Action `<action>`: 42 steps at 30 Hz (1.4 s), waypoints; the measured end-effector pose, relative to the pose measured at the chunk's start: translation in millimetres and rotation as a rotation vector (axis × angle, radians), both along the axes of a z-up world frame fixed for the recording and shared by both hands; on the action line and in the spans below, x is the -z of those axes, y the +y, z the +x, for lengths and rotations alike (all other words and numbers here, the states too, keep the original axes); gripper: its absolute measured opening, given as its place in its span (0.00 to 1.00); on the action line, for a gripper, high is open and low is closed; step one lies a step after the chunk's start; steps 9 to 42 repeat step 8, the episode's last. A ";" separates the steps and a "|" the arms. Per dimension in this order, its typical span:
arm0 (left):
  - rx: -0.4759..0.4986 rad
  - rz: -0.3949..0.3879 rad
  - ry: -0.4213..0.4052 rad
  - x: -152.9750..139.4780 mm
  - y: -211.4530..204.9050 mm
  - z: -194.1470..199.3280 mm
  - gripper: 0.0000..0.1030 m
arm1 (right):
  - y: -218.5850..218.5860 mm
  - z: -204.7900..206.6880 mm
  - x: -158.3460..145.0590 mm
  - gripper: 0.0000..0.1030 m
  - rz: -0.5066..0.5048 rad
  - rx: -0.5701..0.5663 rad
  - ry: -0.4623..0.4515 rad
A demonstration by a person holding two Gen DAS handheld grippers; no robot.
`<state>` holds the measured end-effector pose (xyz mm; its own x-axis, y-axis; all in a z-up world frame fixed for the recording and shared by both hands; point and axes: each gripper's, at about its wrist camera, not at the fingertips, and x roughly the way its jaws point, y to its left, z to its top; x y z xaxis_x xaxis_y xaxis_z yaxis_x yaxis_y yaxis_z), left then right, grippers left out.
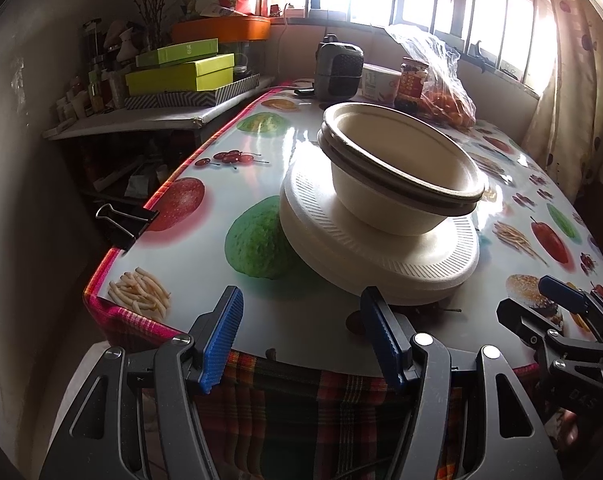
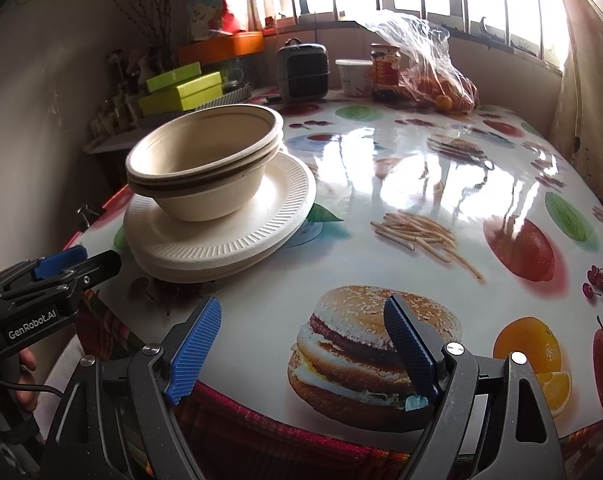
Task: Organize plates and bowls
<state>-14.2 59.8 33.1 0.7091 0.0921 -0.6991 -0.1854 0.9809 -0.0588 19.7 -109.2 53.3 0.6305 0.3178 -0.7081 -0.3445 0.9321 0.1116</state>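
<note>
two nested fibre bowls [image 1: 401, 176] on ribbed foam plates [image 1: 377, 256]; glossy table [image 2: 421, 184]; both grippers [image 1: 301, 340] [image 2: 305, 348] gape empty.

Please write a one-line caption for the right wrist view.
Open right gripper faces nested bowls on stacked plates.
</note>
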 end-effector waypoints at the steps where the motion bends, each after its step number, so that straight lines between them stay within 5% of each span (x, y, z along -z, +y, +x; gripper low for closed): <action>1: -0.001 0.005 -0.001 -0.5 -0.6 -0.2 0.60 | -0.8 0.1 -0.3 0.82 0.000 0.000 -0.001; 42: -0.001 0.028 -0.004 -3.0 -4.3 -0.8 0.60 | -2.0 -0.2 -2.5 0.82 0.005 0.003 -0.005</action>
